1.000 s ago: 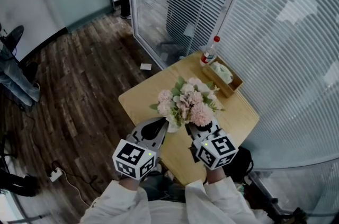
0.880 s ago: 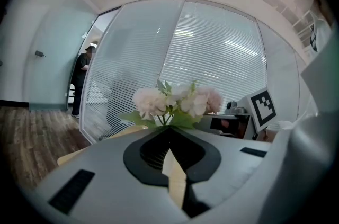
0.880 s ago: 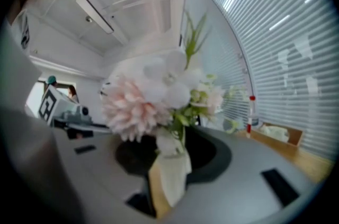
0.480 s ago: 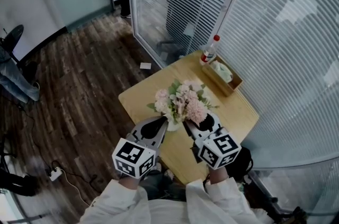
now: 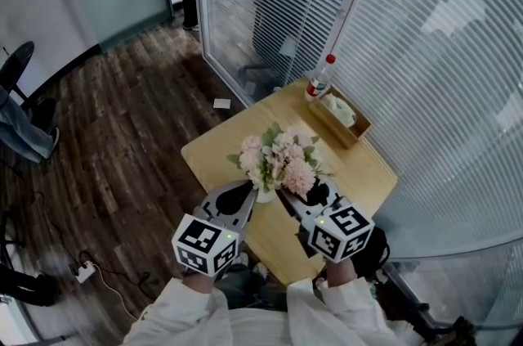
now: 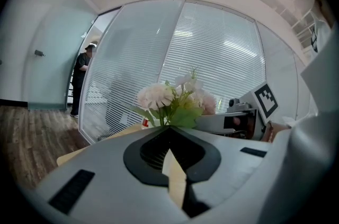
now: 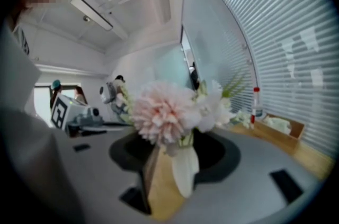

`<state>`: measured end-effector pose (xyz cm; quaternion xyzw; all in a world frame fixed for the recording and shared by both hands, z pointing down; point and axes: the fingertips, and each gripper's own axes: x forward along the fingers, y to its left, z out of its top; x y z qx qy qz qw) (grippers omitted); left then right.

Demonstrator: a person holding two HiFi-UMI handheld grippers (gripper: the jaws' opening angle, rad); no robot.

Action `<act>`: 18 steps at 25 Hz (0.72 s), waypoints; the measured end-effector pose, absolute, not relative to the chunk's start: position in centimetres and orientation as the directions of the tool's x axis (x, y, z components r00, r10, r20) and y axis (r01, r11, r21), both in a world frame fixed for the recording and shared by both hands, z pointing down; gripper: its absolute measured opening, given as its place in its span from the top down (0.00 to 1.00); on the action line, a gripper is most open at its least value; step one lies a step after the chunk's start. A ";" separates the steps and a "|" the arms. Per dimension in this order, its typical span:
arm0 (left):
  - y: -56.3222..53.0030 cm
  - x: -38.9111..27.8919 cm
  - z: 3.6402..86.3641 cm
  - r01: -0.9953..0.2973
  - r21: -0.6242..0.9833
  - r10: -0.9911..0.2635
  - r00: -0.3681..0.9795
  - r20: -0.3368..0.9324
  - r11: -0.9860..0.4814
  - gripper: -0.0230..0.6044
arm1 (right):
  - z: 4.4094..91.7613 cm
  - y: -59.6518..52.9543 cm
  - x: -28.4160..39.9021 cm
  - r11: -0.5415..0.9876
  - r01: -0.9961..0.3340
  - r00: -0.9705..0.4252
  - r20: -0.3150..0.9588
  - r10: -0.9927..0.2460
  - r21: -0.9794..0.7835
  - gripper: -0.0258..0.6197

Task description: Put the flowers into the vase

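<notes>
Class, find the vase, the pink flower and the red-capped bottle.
vase [image 7: 185, 171], right gripper view, white body
pink flower [image 7: 161, 113], right gripper view, bloom's middle
red-capped bottle [image 5: 321, 81], head view, body

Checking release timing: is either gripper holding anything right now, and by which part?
Nothing is held. The jaws of the right gripper have just been opening; the vase of flowers stands loose between them. The left gripper is shut, empty.

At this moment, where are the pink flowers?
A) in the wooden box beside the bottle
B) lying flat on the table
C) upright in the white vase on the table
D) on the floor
C: the flowers stand upright in the white vase, which sits on the wooden table.
</notes>
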<state>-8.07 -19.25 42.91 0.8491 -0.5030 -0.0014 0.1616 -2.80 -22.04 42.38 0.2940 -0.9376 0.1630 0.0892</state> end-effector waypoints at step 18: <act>-18.3 -7.2 44.2 -0.833 0.293 -0.825 0.532 0.192 -0.469 0.95 | 44.6 -19.5 -2.3 0.755 -0.586 -0.808 0.280 -0.518 -0.295 0.64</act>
